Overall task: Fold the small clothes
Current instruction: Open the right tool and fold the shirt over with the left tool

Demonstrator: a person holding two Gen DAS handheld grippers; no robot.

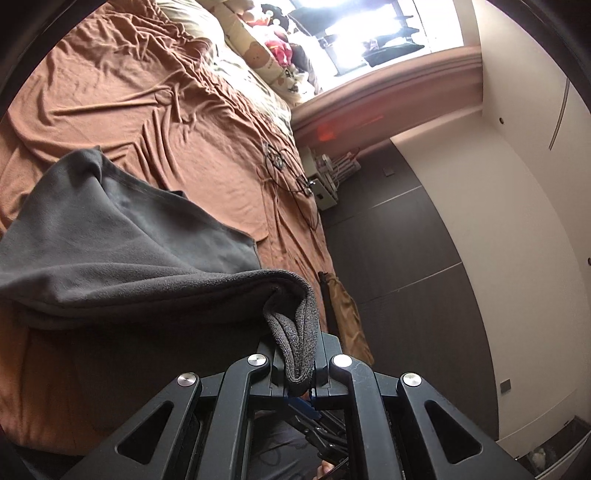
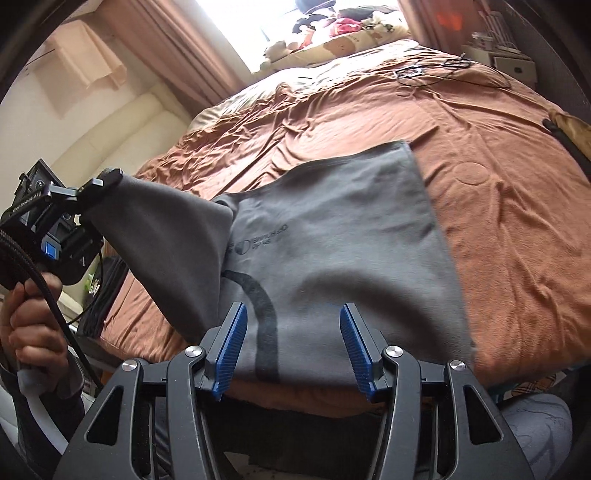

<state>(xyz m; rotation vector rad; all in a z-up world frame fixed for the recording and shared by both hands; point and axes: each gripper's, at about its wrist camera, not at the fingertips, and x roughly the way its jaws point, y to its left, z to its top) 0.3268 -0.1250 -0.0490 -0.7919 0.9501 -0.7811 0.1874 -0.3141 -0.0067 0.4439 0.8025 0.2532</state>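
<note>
Grey fleece garment (image 2: pixel 332 236) lies on the brown bed (image 2: pixel 498 177), its long axis running from the near edge toward the pillows. The left tool (image 1: pixel 295 363) pinches one corner, lifted; the right tool (image 2: pixel 291 347) gapes half-open, gripping nothing.

- A bedroom in a home.
- A wide bed (image 2: pixel 498 206) with a rumpled brown sheet fills both views.
- Pillows and stuffed toys (image 2: pixel 332 27) are heaped at its head beneath a bright window (image 1: pixel 369 33).
- Long curtains (image 2: pixel 177 44) hang beside the window.
- A small white bedside unit (image 2: pixel 513 62) stands near the bed.
</note>
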